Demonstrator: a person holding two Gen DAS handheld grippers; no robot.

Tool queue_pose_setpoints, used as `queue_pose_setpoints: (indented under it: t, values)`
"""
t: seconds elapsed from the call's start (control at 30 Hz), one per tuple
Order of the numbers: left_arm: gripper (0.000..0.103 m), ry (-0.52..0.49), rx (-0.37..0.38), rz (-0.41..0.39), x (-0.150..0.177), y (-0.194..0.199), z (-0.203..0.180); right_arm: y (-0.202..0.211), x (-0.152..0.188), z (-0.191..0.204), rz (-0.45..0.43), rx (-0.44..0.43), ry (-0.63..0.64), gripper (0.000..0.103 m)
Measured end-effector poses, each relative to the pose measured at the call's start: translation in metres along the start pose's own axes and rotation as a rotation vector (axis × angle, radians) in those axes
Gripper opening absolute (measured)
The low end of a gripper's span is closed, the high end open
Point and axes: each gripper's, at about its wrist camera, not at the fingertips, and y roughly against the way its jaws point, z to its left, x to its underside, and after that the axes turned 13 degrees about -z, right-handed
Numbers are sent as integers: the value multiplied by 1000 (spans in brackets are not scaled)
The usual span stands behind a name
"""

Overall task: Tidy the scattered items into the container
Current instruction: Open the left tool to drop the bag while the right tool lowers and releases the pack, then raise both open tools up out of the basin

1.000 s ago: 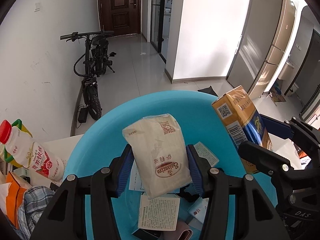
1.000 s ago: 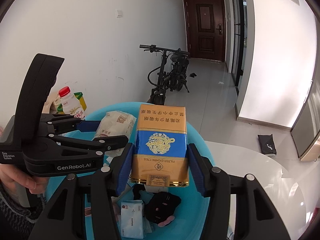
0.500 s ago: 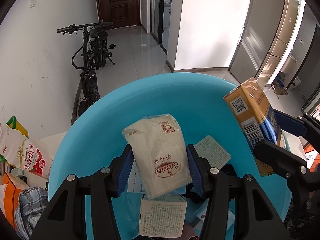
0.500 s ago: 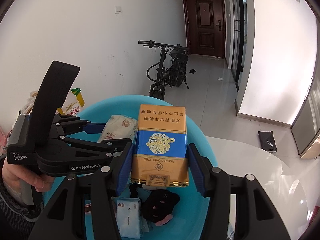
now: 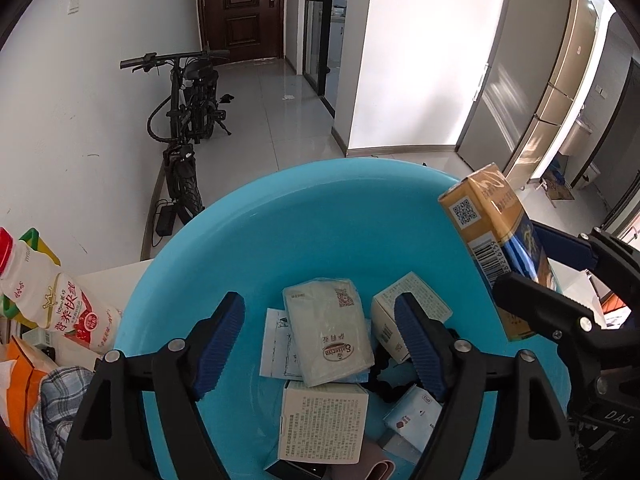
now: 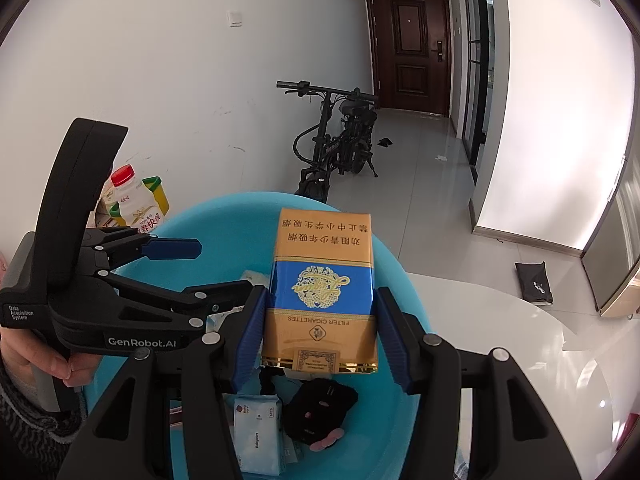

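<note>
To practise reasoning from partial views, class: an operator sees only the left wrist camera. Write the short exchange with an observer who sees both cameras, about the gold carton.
Operator: Is the gold carton gripped on both sides?
Observer: Yes, the right gripper has a pad pressed on each side of the gold carton.
Operator: What shows just below it?
Observer: A black pouch lying in the blue basin.

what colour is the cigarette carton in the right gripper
Gold with a blue band; the cigarette carton in the right gripper shows best in the right wrist view.
</note>
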Motion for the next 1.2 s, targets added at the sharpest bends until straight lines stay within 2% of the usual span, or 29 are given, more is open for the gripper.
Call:
queue_pose_setpoints:
  t: [0.13,0.27,0.83,0.97,1.1,1.2]
  values:
    - [80,-5,15,4,5,6,-2,-3,0,1,13,-4,7,52]
    - [80,-27,-19,-5,7,10,-2,-10,3,2,37,-6,9,52]
    - [79,-6,-53,-9,14,24,14,-30,5,13,89,-28,16,52]
    - [79,-3,-53,2,16,20,16,-34,5,11,101,-38,-8,55]
    - [79,4,-52,9,18,18,17,-35,5,8,114,-71,-64,65]
    - [79,3,-55,9,16,18,16,-32,2,9,106,-77,-70,66]
